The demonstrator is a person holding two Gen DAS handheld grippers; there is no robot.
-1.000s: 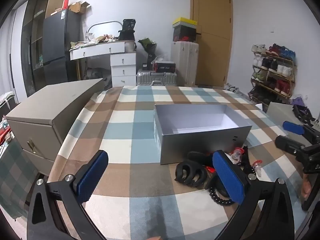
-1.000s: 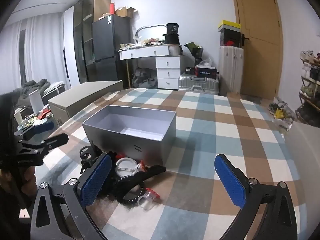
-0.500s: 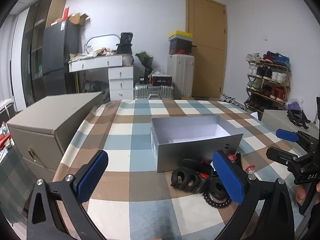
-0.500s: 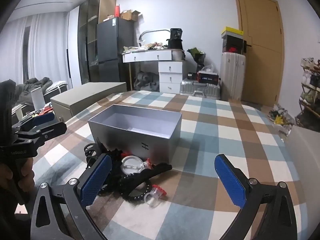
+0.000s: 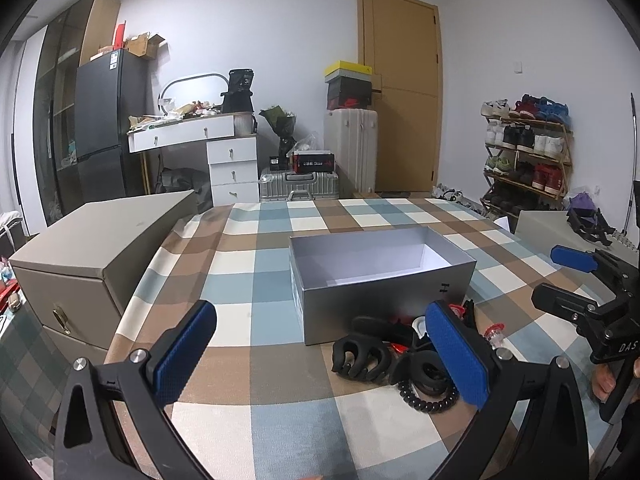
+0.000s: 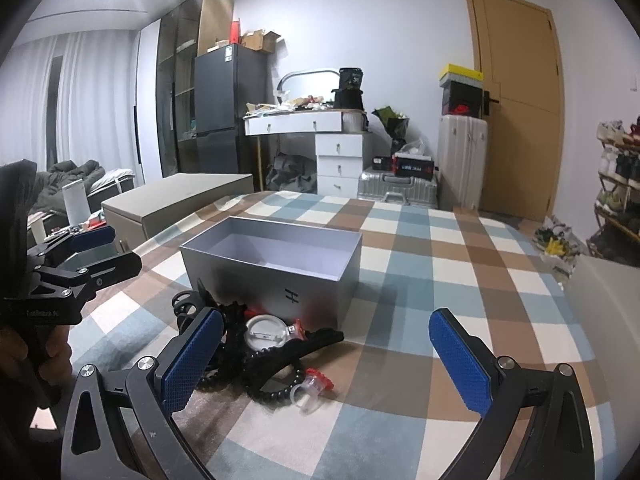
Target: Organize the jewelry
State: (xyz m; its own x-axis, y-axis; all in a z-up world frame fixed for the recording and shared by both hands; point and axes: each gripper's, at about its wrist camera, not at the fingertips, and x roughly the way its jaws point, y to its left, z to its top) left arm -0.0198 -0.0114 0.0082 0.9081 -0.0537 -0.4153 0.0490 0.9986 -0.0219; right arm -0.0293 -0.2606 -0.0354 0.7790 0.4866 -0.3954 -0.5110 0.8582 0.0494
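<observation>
An open grey box (image 5: 380,268) (image 6: 276,264) sits empty on the checked tablecloth (image 5: 280,380). In front of it lies a heap of accessories: a black claw clip (image 5: 360,358), a black spiral hair tie (image 5: 426,394) (image 6: 276,380), a round silver badge (image 6: 266,336), a long black clip (image 6: 316,340) and small clear rings with red tops (image 5: 494,330) (image 6: 310,390). My left gripper (image 5: 322,346) is open, held low before the heap. My right gripper (image 6: 324,358) is open too, nothing between its blue pads (image 6: 460,364). Each gripper appears in the other's view, left gripper (image 6: 80,256) and right gripper (image 5: 576,280).
A beige drawer cabinet (image 5: 96,248) stands left of the table. Behind are a white desk (image 5: 200,136), a silver suitcase (image 5: 300,186), a door (image 5: 400,100) and a shoe rack (image 5: 528,152). A hand (image 6: 28,356) holds the left gripper.
Both cameras have dropped lower and tilted up; the box and the heap sit lower in each view. Both grippers have stayed open and the heap has not been touched.
</observation>
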